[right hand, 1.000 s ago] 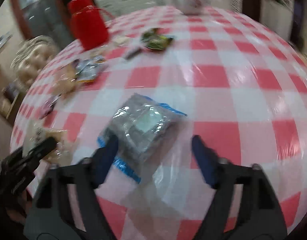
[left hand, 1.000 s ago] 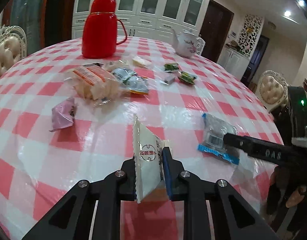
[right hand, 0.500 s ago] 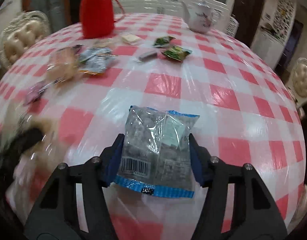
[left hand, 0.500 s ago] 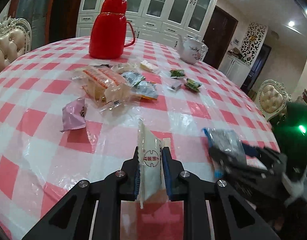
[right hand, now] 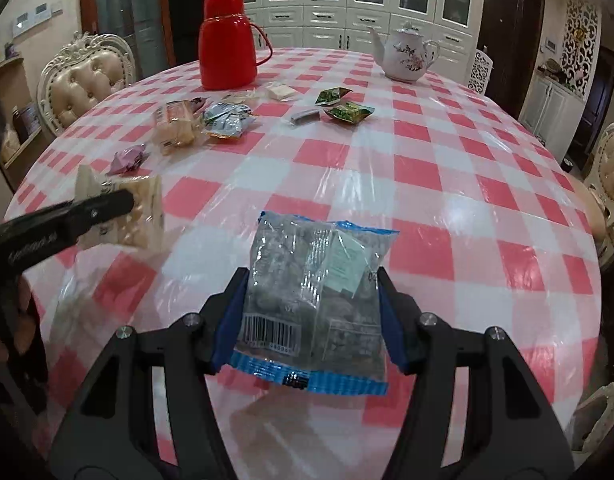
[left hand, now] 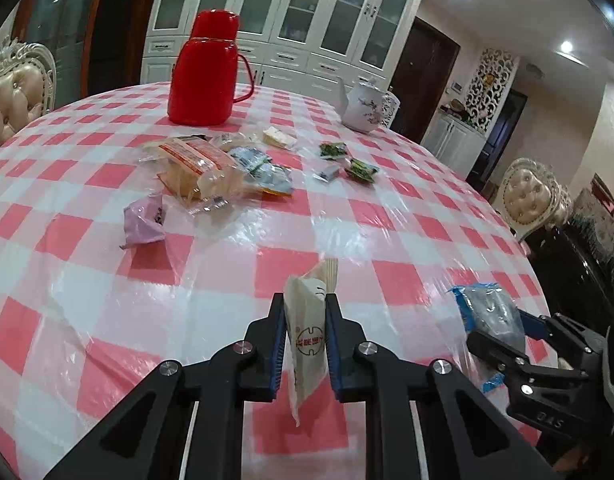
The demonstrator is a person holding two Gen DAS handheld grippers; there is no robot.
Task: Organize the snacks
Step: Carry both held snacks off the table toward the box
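A cream snack packet [left hand: 309,344] with a red mark stands upright between the pads of my left gripper [left hand: 305,308], which is shut on it above the checked table [left hand: 87,280]. To its right, my right gripper [left hand: 501,330] holds a clear bag with blue ends [left hand: 487,308]. In the right wrist view that bag [right hand: 319,248] hangs between the blue pads of the right gripper [right hand: 310,276], both pressing its sides, clear of the cloth. The left gripper [right hand: 125,200] with its packet [right hand: 147,216] shows at the left.
Loose snacks lie mid-table: an orange-labelled bag [left hand: 195,168], silver packets [left hand: 263,168], a pink packet [left hand: 143,224] and green packets [left hand: 361,168]. A red thermos [left hand: 205,72] and a white teapot [left hand: 363,108] stand at the back. Padded chairs ring the table.
My right gripper closed on the blue-ended bag and raised it off the cloth, swinging level. The left gripper kept its packet and drifted a little over the table.
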